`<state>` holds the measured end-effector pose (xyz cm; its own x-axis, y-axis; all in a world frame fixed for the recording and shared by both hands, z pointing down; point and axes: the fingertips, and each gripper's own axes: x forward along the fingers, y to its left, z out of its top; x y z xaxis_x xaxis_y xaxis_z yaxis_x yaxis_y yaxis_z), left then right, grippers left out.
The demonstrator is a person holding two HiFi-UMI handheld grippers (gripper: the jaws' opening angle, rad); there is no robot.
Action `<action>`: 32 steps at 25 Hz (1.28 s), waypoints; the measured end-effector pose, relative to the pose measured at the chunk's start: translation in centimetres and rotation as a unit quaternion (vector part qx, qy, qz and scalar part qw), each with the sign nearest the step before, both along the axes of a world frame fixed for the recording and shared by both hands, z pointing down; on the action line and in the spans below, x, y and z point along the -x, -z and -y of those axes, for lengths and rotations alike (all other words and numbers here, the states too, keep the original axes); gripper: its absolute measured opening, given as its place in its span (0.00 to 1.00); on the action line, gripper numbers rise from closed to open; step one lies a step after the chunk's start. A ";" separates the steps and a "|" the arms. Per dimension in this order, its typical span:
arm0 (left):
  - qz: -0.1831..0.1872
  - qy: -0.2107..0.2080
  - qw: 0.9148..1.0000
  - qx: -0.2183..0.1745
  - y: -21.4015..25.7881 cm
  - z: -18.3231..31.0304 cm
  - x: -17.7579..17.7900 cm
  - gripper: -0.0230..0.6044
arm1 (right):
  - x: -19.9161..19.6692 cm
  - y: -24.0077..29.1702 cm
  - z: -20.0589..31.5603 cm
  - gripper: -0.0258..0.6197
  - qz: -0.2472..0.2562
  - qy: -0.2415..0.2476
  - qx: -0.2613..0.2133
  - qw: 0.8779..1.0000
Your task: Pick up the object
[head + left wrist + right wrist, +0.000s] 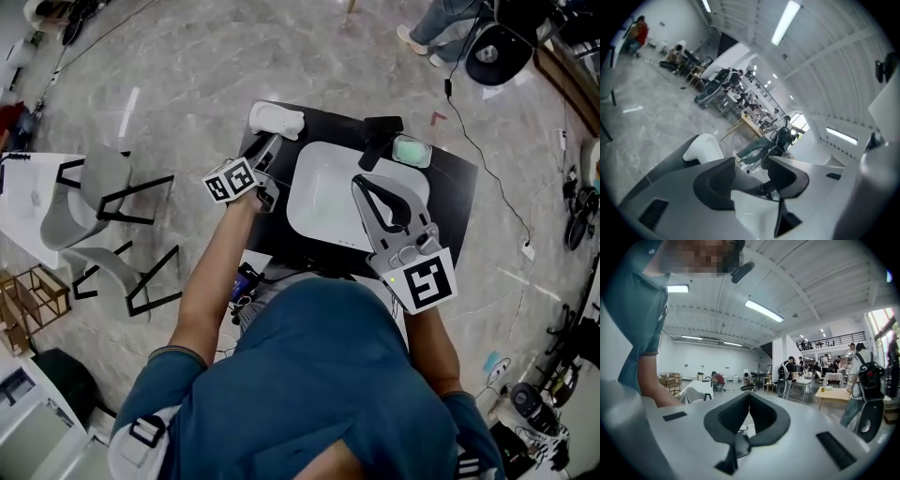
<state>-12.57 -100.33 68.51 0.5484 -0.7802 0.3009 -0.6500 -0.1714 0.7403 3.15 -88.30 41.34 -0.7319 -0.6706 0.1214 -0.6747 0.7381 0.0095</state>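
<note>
Object: white rounded lump [277, 120] at far left corner of the black surface [445, 202]; probably light, stiff, smooth plastic, maybe slippery; pinch it across the narrow middle.
Left gripper [269, 147]: jaws spread, nothing between them, just near the object.
Tray [305, 178]: white, right of the approach, not blocking.
Right gripper [361, 183]: jaws pressed together, empty, over the tray.
Far right: black device [380, 131], well apart.

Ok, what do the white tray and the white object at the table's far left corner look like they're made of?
White tray: probably moulded plastic, smooth and semi-gloss, judging by the rounded corners and the soft sheen; coated metal can't be ruled out. White object: likely matte plastic, with a rounded, even white body and no shine; it is too small here to be sure.
</note>
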 end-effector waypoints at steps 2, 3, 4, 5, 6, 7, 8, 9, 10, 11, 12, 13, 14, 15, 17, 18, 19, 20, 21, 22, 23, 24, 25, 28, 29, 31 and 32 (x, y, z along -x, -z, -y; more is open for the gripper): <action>-0.035 0.032 0.998 0.032 -2.4 0.8 0.7 0.36 | 0.1 -0.5 0.4 0.06 -0.004 -0.004 0.007 1.000; -0.047 0.043 0.997 0.046 -3.4 1.2 1.0 0.37 | 0.1 -0.7 0.7 0.06 -0.005 -0.006 0.010 1.000; -0.056 0.052 0.995 0.058 -4.5 1.5 1.3 0.38 | 0.2 -0.9 0.9 0.06 -0.005 -0.007 0.013 1.000; -0.064 0.060 0.994 0.069 -5.4 1.8 1.4 0.38 | 0.3 -1.1 1.1 0.06 -0.006 -0.008 0.015 1.000; -0.070 0.066 0.992 0.079 -6.3 2.1 1.6 0.39 | 0.5 -1.2 1.3 0.06 -0.008 -0.009 0.017 1.000; -0.074 0.071 0.991 0.089 -7.0 2.2 1.7 0.39 | 0.7 -1.3 1.4 0.06 -0.009 -0.009 0.020 1.000; -0.076 0.076 0.989 0.097 -7.7 2.4 1.8 0.39 | 0.9 -1.3 1.6 0.06 -0.010 -0.009 0.022 1.000; -0.079 0.080 0.988 0.105 -8.3 2.5 1.9 0.39 | 1.2 -1.3 1.7 0.06 -0.011 -0.010 0.023 1.000; -0.081 0.084 0.987 0.111 -8.8 2.7 2.0 0.39 | 1.4 -1.4 1.7 0.06 -0.012 -0.010 0.025 1.000; -0.084 0.087 0.986 0.116 -9.3 2.9 2.2 0.39 | 1.6 -1.5 1.8 0.06 -0.012 -0.010 0.026 1.000; -0.087 0.091 0.985 0.119 -9.6 3.2 2.4 0.39 | 1.8 -1.7 1.9 0.06 -0.013 -0.011 0.028 0.999; -0.090 0.096 0.984 0.122 -10.0 3.5 2.6 0.39 | 1.9 -1.9 2.0 0.06 -0.014 -0.012 0.030 0.999; -0.093 0.101 0.983 0.126 -10.3 3.8 2.7 0.39 | 1.9 -2.0 2.0 0.06 -0.015 -0.013 0.032 0.999; -0.098 0.107 0.981 0.130 -10.7 4.1 2.8 0.39 | 2.0 -2.2 2.1 0.06 -0.015 -0.014 0.035 0.999; -0.107 0.118 0.977 0.139 -11.4 4.5 3.0 0.39 | 2.1 -2.6 2.2 0.06 -0.017 -0.016 0.040 0.999; -0.110 0.123 0.976 0.143 -11.8 4.7 3.2 0.39 | 2.3 -2.9 2.2 0.06 -0.018 -0.016 0.042 0.999; -0.114 0.127 0.974 0.146 -12.1 4.9 3.2 0.39 | 2.4 -3.1 2.2 0.06 -0.019 -0.017 0.044 0.999; -0.119 0.131 0.973 0.150 -12.4 5.0 3.3 0.39 | 2.4 -3.3 2.3 0.06 -0.019 -0.017 0.046 0.999; -0.124 0.136 0.971 0.154 -12.7 5.2 3.3 0.39 | 2.4 -3.4 2.5 0.06 -0.019 -0.017 0.047 0.999; -0.128 0.141 0.969 0.157 -12.9 5.3 3.3 0.39 | 2.4 -3.5 2.6 0.06 -0.019 -0.017 0.049 0.998; -0.132 0.145 0.968 0.158 -13.1 5.5 3.4 0.39 | 2.4 -3.5 2.7 0.06 -0.019 -0.018 0.050 0.998; -0.135 0.148 0.967 0.158 -13.2 5.6 3.5 0.39 | 2.4 -3.6 2.8 0.06 -0.020 -0.018 0.052 0.998; -0.137 0.150 0.966 0.157 -13.3 5.8 3.6 0.39 | 2.5 -3.7 2.8 0.06 -0.020 -0.019 0.054 0.998; -0.143 0.151 0.966 0.153 -13.6 6.1 3.7 0.39 | 2.6 -4.2 2.8 0.06 -0.022 -0.021 0.060 0.998; -0.146 0.149 0.966 0.151 -13.6 6.2 3.6 0.39 | 2.6 -4.4 2.8 0.06 -0.023 -0.021 0.061 0.998; -0.153 0.147 0.966 0.147 -13.6 6.7 3.5 0.39 | 2.8 -4.7 2.8 0.06 -0.024 -0.021 0.065 0.997; -0.159 0.150 0.965 0.148 -13.6 6.8 3.4 0.39 | 2.8 -4.9 2.8 0.06 -0.025 -0.021 0.067 0.997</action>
